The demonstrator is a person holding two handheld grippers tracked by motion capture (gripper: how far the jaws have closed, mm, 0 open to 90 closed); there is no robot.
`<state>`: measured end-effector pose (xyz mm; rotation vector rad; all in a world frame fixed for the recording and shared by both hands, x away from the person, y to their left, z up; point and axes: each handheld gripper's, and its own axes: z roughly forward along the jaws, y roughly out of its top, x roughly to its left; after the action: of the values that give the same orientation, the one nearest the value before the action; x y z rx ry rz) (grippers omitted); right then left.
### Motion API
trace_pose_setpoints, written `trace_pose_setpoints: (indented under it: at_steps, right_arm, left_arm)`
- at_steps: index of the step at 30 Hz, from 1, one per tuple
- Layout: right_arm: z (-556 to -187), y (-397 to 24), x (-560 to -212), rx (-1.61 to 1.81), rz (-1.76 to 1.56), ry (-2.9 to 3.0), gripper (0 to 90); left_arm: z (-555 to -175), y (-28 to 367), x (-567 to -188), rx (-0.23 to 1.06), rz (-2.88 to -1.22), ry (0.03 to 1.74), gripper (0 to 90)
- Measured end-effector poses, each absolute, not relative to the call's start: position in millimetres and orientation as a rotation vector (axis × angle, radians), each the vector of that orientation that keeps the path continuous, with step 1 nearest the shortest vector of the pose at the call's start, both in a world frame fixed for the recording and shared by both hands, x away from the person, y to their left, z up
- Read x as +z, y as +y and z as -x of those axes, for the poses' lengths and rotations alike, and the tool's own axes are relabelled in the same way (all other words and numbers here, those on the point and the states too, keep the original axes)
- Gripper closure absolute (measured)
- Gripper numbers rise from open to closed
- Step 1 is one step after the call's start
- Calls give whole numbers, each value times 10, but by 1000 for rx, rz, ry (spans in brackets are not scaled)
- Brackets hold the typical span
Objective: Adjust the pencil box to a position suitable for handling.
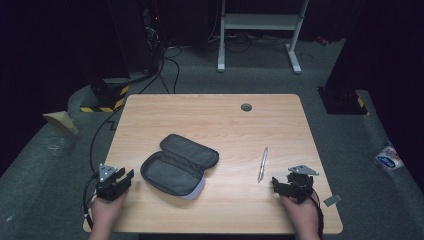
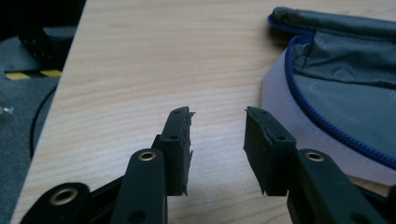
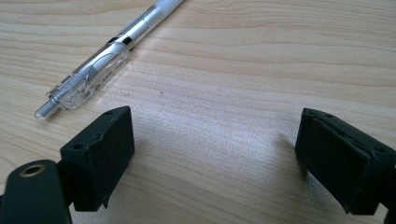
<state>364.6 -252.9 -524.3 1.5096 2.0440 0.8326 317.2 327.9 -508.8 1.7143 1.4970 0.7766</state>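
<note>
right gripper (image 3: 215, 158) jaws wide, empty | left gripper (image 2: 217, 140) half-open, empty | pen (image 1: 263, 164) lengthwise, tip away

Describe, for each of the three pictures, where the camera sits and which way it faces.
High view: above the table's near edge, facing forward and down; both hands, left gripper and right gripper show.
Left gripper view: on that gripper, looking past its open jaws at the pencil case.
Right gripper view: on that gripper, low over the table, jaws open, pen beyond.
Shared: case, pen.
</note>
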Motion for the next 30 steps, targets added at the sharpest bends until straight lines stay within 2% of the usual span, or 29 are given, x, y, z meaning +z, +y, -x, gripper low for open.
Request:
trace_pose_setpoints:
  at_steps: [6, 17, 24, 30]
  right_arm:
    - [-3643, -2529, -5242, 833, -1509, 2042, 119]
    - [-3636, -2528, -5241, 837, -1510, 2040, 133]
    - [-3632, -2526, -5241, 835, -1508, 2038, 140]
    - [-3629, -2529, -5241, 839, -1507, 2036, 149]
  left_arm:
    - [-3151, 3234, -5012, 829, -1694, 1462, 648]
    - [-3166, 3145, -4904, 847, -1671, 1401, 726]
    - [-3207, 3036, -4883, 809, -1702, 1346, 717]
    - [-3276, 2964, -4906, 757, -1719, 1327, 632]
